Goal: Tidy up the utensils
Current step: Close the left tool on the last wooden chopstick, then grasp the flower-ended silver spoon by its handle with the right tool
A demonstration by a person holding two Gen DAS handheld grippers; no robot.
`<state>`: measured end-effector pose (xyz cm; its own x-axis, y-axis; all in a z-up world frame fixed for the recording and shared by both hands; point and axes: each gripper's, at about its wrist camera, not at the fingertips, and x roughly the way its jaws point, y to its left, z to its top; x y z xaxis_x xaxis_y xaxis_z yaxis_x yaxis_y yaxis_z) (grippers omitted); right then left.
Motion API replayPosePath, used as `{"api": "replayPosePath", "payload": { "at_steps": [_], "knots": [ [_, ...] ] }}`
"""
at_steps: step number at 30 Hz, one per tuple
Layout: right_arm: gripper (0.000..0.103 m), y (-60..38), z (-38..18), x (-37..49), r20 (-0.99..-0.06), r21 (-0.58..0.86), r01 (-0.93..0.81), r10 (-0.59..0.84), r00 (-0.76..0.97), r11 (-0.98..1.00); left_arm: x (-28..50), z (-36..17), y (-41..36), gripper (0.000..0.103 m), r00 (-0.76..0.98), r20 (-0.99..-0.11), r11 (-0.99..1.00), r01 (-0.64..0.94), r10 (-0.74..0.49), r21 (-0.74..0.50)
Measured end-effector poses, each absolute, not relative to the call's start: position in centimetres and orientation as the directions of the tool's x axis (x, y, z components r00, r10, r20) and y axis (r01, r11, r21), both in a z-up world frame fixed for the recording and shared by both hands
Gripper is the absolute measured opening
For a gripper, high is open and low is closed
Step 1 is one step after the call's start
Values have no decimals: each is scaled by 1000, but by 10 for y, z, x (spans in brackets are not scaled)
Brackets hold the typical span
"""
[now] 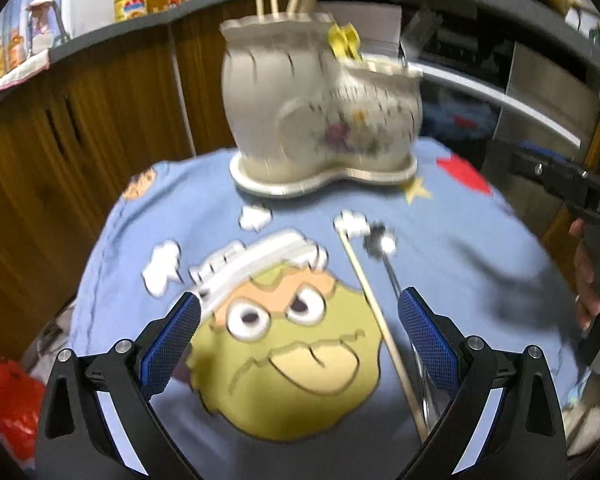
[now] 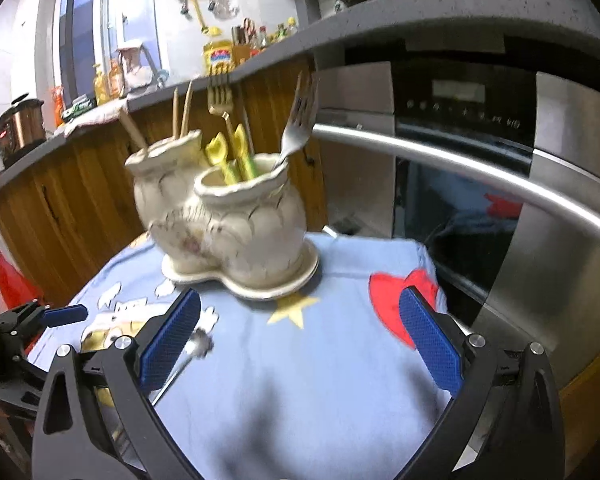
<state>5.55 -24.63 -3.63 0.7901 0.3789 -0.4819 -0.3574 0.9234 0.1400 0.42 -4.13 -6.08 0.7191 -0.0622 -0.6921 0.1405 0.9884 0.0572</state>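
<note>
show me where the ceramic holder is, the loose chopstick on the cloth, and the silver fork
ceramic holder (image 2: 228, 236): right wrist view, on the front wall of its body.
loose chopstick (image 1: 374, 308): left wrist view, mid-shaft, lying on the blue cloth.
silver fork (image 2: 300, 120): right wrist view, on its tines, standing in the holder.

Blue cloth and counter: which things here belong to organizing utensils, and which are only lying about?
For the job:
- ceramic holder, forks and chopsticks in it
- loose chopstick on the cloth
- metal utensil beside it

Lying about:
- oil bottle
- oven
- red bag
</note>
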Motion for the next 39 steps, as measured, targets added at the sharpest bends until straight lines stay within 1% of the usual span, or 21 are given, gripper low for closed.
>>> {"api": "replayPosePath", "payload": {
  "at_steps": [6, 8, 10, 12, 14, 15, 17, 19, 20, 22, 28, 30, 32, 33, 35, 36, 38, 39],
  "knots": [
    [98, -247, -39, 50, -493, 119, -355, 366, 789, 927, -2, -69, -51, 95, 678, -733, 988, 143, -60, 52],
    [98, -249, -39, 49, -502, 118, -350, 360, 787, 929, -4, -69, -54, 89, 670, -739, 986, 158, -72, 47],
    [98, -252, -39, 47, -507, 127, -349, 363, 782, 929, -5, -70, -58, 74, 654, -752, 984, 170, -78, 45],
    [98, -255, -38, 44, -507, 136, -349, 368, 779, 927, -5, -71, -61, 69, 644, -761, 983, 176, -82, 43],
    [98, -257, -37, 40, -505, 135, -347, 366, 781, 928, -5, -71, -65, 60, 636, -767, 981, 186, -81, 51],
    [98, -258, -36, 38, -507, 130, -345, 361, 783, 930, -5, -72, -68, 51, 629, -774, 979, 193, -75, 62],
    [98, -258, -35, 35, -514, 124, -344, 357, 780, 931, -6, -72, -71, 44, 628, -775, 976, 204, -70, 77],
    [98, -258, -35, 32, -520, 121, -354, 363, 773, 927, -6, -71, -73, 29, 628, -775, 973, 216, -73, 82],
    [98, -256, -35, 30, -529, 110, -364, 365, 766, 925, -6, -71, -73, 24, 629, -774, 971, 224, -77, 86],
    [98, -250, -37, 28, -548, 94, -388, 373, 749, 917, -5, -71, -72, 7, 631, -772, 969, 228, -74, 95],
    [98, -223, -50, 22, -617, 83, -463, 410, 671, 883, -3, -71, -56, 5, 638, -763, 973, 223, -102, 56],
    [96, -212, -54, 20, -636, 88, -490, 427, 643, 868, -4, -70, -49, 5, 642, -759, 976, 212, -106, 42],
    [88, -199, -59, 18, -659, 87, -519, 439, 611, 851, -5, -68, -42, 5, 649, -752, 979, 200, -109, 31],
    [86, -191, -61, 16, -672, 84, -532, 442, 594, 843, -5, -67, -39, 5, 651, -751, 980, 197, -111, 27],
    [74, -178, -65, 14, -694, 77, -551, 441, 569, 831, -7, -66, -34, 5, 656, -745, 981, 194, -118, 15],
    [71, -171, -68, 13, -706, 75, -561, 441, 554, 825, -7, -66, -32, 5, 658, -743, 981, 195, -122, 11],
    [59, -158, -73, 11, -727, 69, -575, 436, 530, 815, -8, -65, -30, 5, 661, -740, 981, 195, -128, 5],
    [57, -151, -75, 10, -736, 61, -582, 431, 523, 811, -8, -65, -29, 5, 662, -738, 980, 197, -132, 1]
  ]
}}
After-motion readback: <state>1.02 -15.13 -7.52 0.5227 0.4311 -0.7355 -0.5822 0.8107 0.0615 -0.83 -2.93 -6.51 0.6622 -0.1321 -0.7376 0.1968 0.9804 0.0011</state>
